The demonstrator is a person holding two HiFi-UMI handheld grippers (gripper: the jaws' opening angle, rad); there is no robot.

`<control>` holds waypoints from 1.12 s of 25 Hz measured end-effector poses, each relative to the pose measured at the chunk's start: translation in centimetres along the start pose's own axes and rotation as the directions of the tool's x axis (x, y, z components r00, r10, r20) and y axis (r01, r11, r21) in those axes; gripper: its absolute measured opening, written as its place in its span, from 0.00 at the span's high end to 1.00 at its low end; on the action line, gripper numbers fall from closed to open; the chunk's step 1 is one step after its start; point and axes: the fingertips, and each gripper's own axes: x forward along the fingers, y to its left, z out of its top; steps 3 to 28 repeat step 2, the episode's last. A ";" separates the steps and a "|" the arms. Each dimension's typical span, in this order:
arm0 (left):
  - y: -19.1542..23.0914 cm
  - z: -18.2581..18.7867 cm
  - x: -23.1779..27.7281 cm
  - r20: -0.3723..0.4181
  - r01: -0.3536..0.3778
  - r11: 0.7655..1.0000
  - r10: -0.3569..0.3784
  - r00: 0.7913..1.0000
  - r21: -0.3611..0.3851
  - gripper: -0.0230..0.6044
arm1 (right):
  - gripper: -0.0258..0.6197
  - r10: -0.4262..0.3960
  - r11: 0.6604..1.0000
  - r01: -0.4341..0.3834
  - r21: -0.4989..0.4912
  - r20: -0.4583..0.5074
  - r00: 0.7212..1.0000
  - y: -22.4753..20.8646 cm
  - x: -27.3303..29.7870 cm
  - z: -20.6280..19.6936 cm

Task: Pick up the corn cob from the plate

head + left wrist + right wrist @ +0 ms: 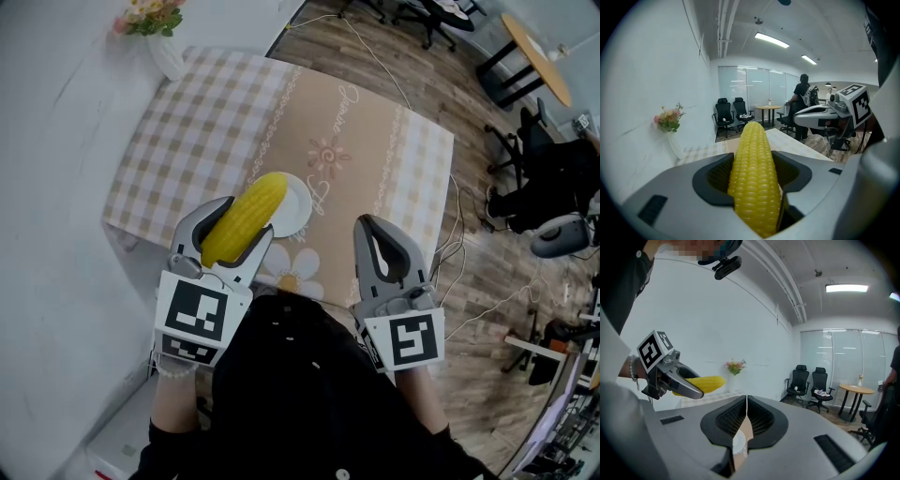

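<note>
We look down on a wood-plank floor (469, 309) that lies open to the right of the worktop (394, 150), while a white wall (56, 141) runs close along the worktop's left side. Past the far right corner, office chairs (539, 150) and a round table (536, 58) crowd the floor, and cables (457, 246) trail beside the right edge. A checked and flowered cloth covers the worktop, most of it bare around the plate. The left gripper (247, 216) hangs over the near edge with its fingers (693, 187) pinching the corn cob (246, 217) round its lower half. The cob is off the plate and in the air, its tip pointing out over the worktop. The right gripper (366, 225) hovers beside it, near the same edge, with its fingers (764, 420) pressed together. The white plate (298, 208) sits near that edge, between the two grippers and below them. A vase of flowers (164, 47) stands at the far left corner, against the wall and well apart from both grippers.
</note>
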 end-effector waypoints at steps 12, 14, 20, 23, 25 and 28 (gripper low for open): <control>0.0 0.0 0.1 -0.001 0.003 1.000 -0.003 1.000 0.000 0.55 | 0.89 0.000 1.000 0.000 0.001 -0.001 1.000 -0.1 0.1 0.0; 0.0 0.0 0.1 -0.001 0.003 1.000 -0.003 1.000 0.000 0.55 | 0.89 0.000 1.000 0.000 0.001 -0.001 1.000 -0.1 0.1 0.0; 0.0 0.0 0.1 -0.001 0.003 1.000 -0.003 1.000 0.000 0.55 | 0.89 0.000 1.000 0.000 0.001 -0.001 1.000 -0.1 0.1 0.0; 0.0 0.0 0.1 -0.001 0.003 1.000 -0.003 1.000 0.000 0.55 | 0.89 0.000 1.000 0.000 0.001 -0.001 1.000 -0.1 0.1 0.0; 0.0 0.0 0.1 -0.001 0.003 1.000 -0.003 1.000 0.000 0.55 | 0.89 0.000 1.000 0.000 0.001 -0.001 1.000 -0.1 0.1 0.0; 0.0 0.0 0.1 -0.001 0.003 1.000 -0.003 1.000 0.000 0.55 | 0.89 0.000 1.000 0.000 0.001 -0.001 1.000 -0.1 0.1 0.0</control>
